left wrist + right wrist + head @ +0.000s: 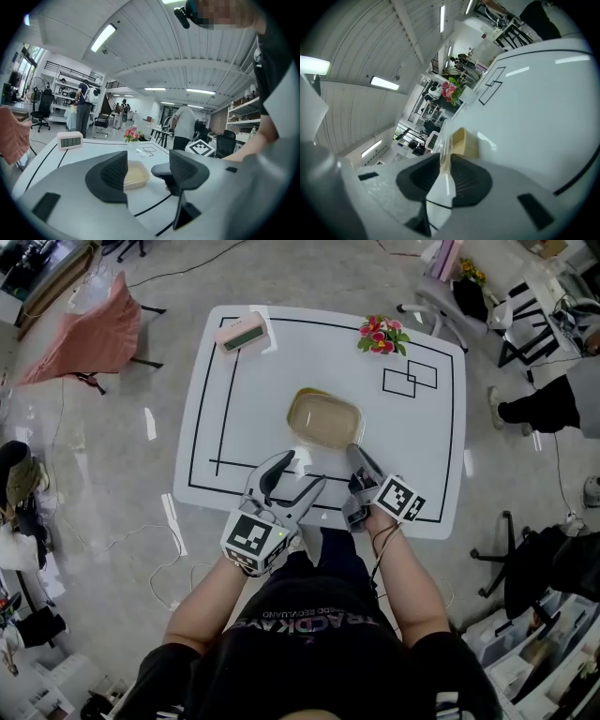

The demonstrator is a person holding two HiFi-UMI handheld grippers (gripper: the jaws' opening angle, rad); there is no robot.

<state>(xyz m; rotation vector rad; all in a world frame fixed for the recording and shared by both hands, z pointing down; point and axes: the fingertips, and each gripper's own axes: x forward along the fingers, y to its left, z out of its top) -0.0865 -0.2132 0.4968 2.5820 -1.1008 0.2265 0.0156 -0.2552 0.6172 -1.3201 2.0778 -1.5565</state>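
right gripper (pixel 357 457): jaws pinched on the clear lid (pixel 445 140) edge of the beige container (pixel 325 418), mid table (pixel 427 465) | left gripper (pixel 302 472): jaws apart, empty, near container | risk: the thin lid may slip from the pinch, or the unbraced container may drag along.

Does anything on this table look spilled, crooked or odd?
Nothing spilled or damaged. The tan container sits slightly skewed to the black lines, its clear rim pinched by the right gripper; the left gripper hangs open nearby.
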